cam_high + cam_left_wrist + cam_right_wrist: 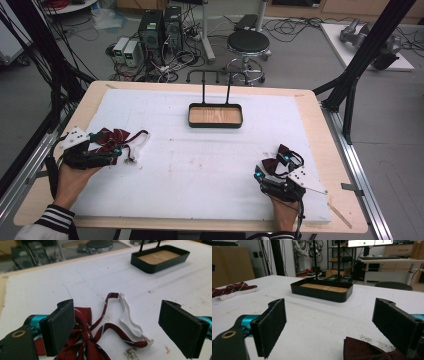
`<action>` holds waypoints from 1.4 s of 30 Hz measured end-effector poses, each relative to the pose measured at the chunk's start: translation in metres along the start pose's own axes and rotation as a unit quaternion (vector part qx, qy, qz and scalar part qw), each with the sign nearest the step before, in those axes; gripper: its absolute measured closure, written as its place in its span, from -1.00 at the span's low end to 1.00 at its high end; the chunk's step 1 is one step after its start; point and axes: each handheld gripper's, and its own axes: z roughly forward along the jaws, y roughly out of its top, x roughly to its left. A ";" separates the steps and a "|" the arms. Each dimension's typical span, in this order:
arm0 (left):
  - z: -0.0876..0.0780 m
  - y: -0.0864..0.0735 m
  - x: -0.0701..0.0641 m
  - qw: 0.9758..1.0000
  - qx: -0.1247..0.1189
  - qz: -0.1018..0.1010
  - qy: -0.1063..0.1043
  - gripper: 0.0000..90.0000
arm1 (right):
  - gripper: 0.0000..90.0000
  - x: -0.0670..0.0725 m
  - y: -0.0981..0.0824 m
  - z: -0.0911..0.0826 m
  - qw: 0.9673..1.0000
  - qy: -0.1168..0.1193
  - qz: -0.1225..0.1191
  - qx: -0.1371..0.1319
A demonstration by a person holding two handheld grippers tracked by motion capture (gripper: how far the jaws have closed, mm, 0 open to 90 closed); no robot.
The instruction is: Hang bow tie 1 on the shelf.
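gaping left tool (117,327) straddling striped bow tie (85,340).

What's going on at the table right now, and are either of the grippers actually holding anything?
A person holds a gripper in each hand over the white mat. The left gripper hangs open over a striped red bow tie with a white strap clip, its jaws either side of it, gripping nothing. The right gripper is also open, with a dark red bow tie lying near its right jaw. The black tray with a wooden floor sits at the far middle, with nothing in it.
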 end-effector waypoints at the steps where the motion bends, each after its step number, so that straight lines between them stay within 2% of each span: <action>1: 0.000 0.000 0.000 1.000 0.000 0.000 0.000 -0.68 | -0.75 0.000 0.000 0.000 1.000 0.000 0.000 0.000; 4: 0.004 0.009 0.006 0.999 0.033 -0.001 0.011 -0.67 | -0.75 0.000 0.000 0.000 1.000 0.000 0.000 0.000; 5: 0.004 0.009 0.006 0.999 0.033 -0.001 0.011 -0.67 | -0.75 0.000 0.000 0.000 1.000 0.000 0.000 0.000; 6: 0.008 0.011 0.010 0.998 0.061 -0.005 0.015 -0.66 | -0.75 0.000 0.000 0.000 1.000 0.000 -0.001 0.000; 7: 0.008 0.011 0.010 0.998 0.061 -0.005 0.015 -0.66 | -0.75 0.000 0.000 0.000 1.000 0.000 0.000 0.000; 8: 0.010 0.012 0.013 0.997 0.077 -0.009 0.017 -0.66 | -0.75 0.000 0.000 0.000 1.000 0.000 -0.001 0.000; 11: 0.014 0.015 0.018 0.994 0.103 -0.016 0.021 -0.62 | -0.75 0.000 0.000 0.000 1.000 0.001 0.000 0.000; 12: 0.016 0.016 0.021 0.993 0.113 -0.019 0.016 -0.58 | -0.75 0.000 0.000 0.000 1.000 0.000 -0.001 -0.001; 13: 0.019 0.018 0.024 0.991 0.128 -0.023 0.016 -0.56 | -0.75 0.000 0.000 0.000 1.000 0.000 0.000 0.000; 14: 0.019 0.018 0.024 0.991 0.128 -0.023 0.016 -0.56 | -0.75 0.000 0.000 0.000 1.000 0.000 0.000 0.000; 16: 0.024 0.021 0.028 0.989 0.147 -0.032 0.017 -0.53 | -0.75 0.000 0.000 0.000 1.000 0.000 0.001 0.000; 20: 0.029 0.021 0.032 0.986 0.161 -0.048 0.014 -0.44 | -0.75 0.000 0.000 -0.001 1.000 -0.001 0.001 0.000; 22: 0.034 0.019 0.036 0.982 0.180 -0.058 0.002 -0.42 | -0.75 0.000 0.000 -0.001 1.000 0.000 0.001 -0.001; 23: 0.034 0.019 0.036 0.982 0.180 -0.058 0.002 -0.41 | -0.75 0.000 0.000 -0.001 1.000 0.000 0.002 0.000; 24: 0.038 0.019 0.039 0.980 0.191 -0.065 0.001 -0.38 | -0.75 -0.001 0.000 0.000 1.000 -0.001 0.000 -0.002; 26: 0.042 0.021 0.040 0.976 0.206 -0.067 0.000 -0.35 | -0.75 -0.001 0.000 0.000 1.000 -0.001 0.000 -0.003; 28: 0.044 0.021 0.039 0.976 0.208 -0.069 0.002 -0.31 | -0.75 0.000 0.000 0.000 1.000 -0.001 0.001 -0.003; 30: 0.047 0.021 0.040 0.973 0.219 -0.072 -0.001 -0.26 | -0.75 -0.001 0.000 0.000 1.000 -0.001 0.002 -0.003; 31: 0.051 0.022 0.039 0.970 0.233 -0.070 -0.003 -0.25 | -0.75 -0.001 0.000 0.000 1.000 -0.001 0.001 -0.003; 32: 0.051 0.022 0.039 0.970 0.233 -0.070 -0.003 -0.25 | -0.75 -0.001 0.000 0.000 1.000 -0.001 0.001 -0.003; 35: 0.054 0.023 0.036 0.968 0.243 -0.069 -0.008 -0.20 | -0.75 0.000 0.000 -0.001 1.000 -0.001 0.004 -0.002; 38: 0.059 0.023 0.035 0.963 0.262 -0.065 -0.003 -0.18 | -0.75 -0.001 0.000 -0.001 1.000 -0.001 0.005 -0.003; 40: 0.062 0.023 0.036 0.959 0.276 -0.068 0.001 -0.14 | -0.75 -0.001 0.000 -0.001 1.000 -0.001 0.002 -0.004; 41: 0.062 0.023 0.036 0.959 0.276 -0.068 0.001 -0.13 | -0.75 -0.001 0.000 -0.001 1.000 0.000 0.004 -0.003; 42: 0.063 0.023 0.036 0.957 0.281 -0.069 0.003 -0.12 | -0.75 -0.001 0.000 -0.001 1.000 0.000 0.003 -0.004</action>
